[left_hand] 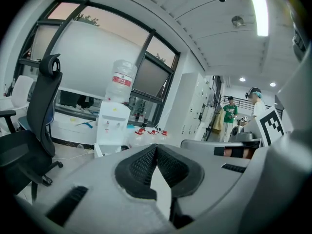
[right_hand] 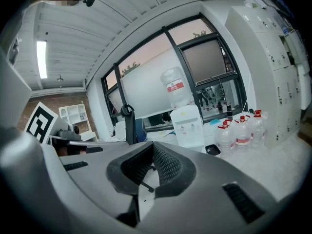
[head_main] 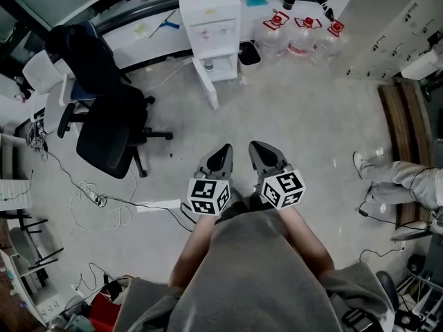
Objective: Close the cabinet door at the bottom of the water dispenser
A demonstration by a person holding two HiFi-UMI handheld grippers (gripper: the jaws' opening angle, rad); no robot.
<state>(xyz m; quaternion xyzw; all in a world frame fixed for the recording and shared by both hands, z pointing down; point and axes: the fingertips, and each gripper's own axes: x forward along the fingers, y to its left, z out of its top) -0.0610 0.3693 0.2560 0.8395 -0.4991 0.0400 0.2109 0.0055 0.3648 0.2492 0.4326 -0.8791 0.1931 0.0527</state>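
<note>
Cabinet door (head_main: 206, 83) stands open at the base of the water dispenser (head_main: 210, 19), 12 o'clock from you, well apart from both grippers. Your left gripper (head_main: 223, 154) & right gripper (head_main: 259, 151) are side by side near your body, fingers closed on nothing. Office chair (head_main: 104, 116) at 10 o'clock, water bottles (head_main: 304, 37) at 1 o'clock.

Far ahead of the left hand-held gripper (head_main: 226, 148), the water dispenser (head_main: 210, 16) and its cabinet door (head_main: 206, 83) look like smooth white plastic. The floor (head_main: 297, 116) is pale, smooth and a little glossy. The gripper's shell is matt grey plastic; its pads (left_hand: 141, 165) are black and finely ribbed. The chair (head_main: 104, 133) to its left looks like matt black cloth.
</note>
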